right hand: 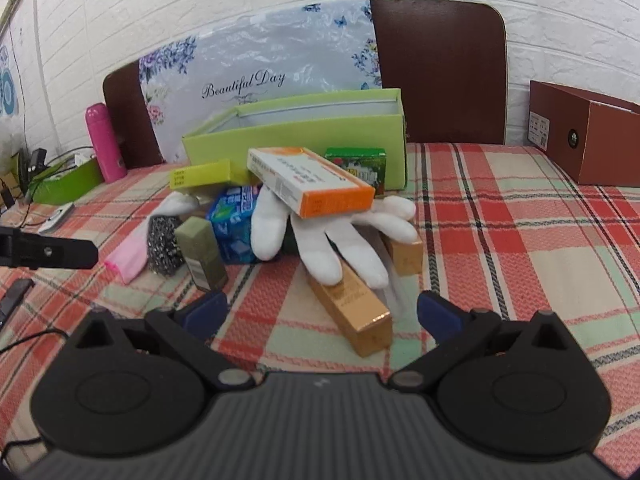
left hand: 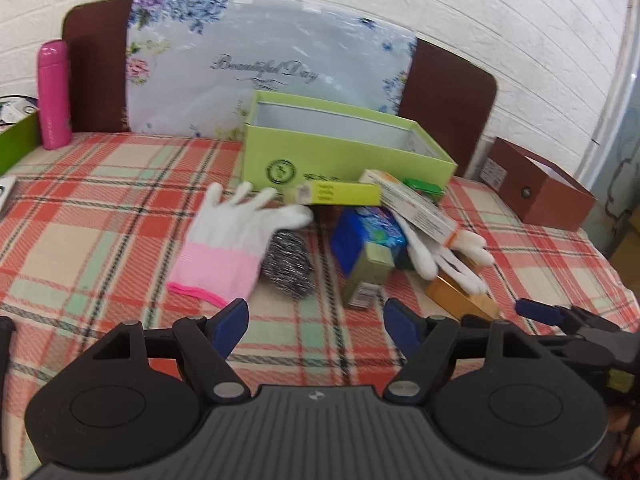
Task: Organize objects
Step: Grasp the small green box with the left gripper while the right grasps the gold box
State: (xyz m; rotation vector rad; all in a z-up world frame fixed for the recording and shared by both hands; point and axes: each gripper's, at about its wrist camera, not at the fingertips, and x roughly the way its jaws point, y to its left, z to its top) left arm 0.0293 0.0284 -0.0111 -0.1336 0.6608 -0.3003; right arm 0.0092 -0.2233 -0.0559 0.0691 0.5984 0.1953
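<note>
both grippers low over a plaid-covered tabletop (left hand: 100, 208), facing a heap of small things. left gripper (left hand: 316, 322) with jaws wide, holding nothing, hovering just short of the heap. right gripper (right hand: 322, 312) likewise jaws wide and holding nothing, its gap lined up with a gold box (right hand: 352, 312) lying slantwise on the cloth.

at the back of the heap, an open light-green box (left hand: 340, 156), lidless, pale inside. against its front wall, a yellow box (left hand: 340, 193) and a small green packet (right hand: 358, 164). white-and-orange carton (right hand: 316, 184) tilted across the top of the heap, resting on a white glove (right hand: 332, 236) whose fingers drape over the gold box. second glove with pink cuff (left hand: 236, 240) flat on the left side, partly over a steel scourer (left hand: 286, 264). next to the scourer, an olive box (left hand: 366, 276) leaning on a blue packet (left hand: 366, 236).

pink bottle (left hand: 53, 94) upright at the far left, well apart from the heap. brown box (left hand: 540, 188) at the far right edge. floral bag marked "beautiful day" (left hand: 260, 68) propped against dark chair backs and a white brick wall.
</note>
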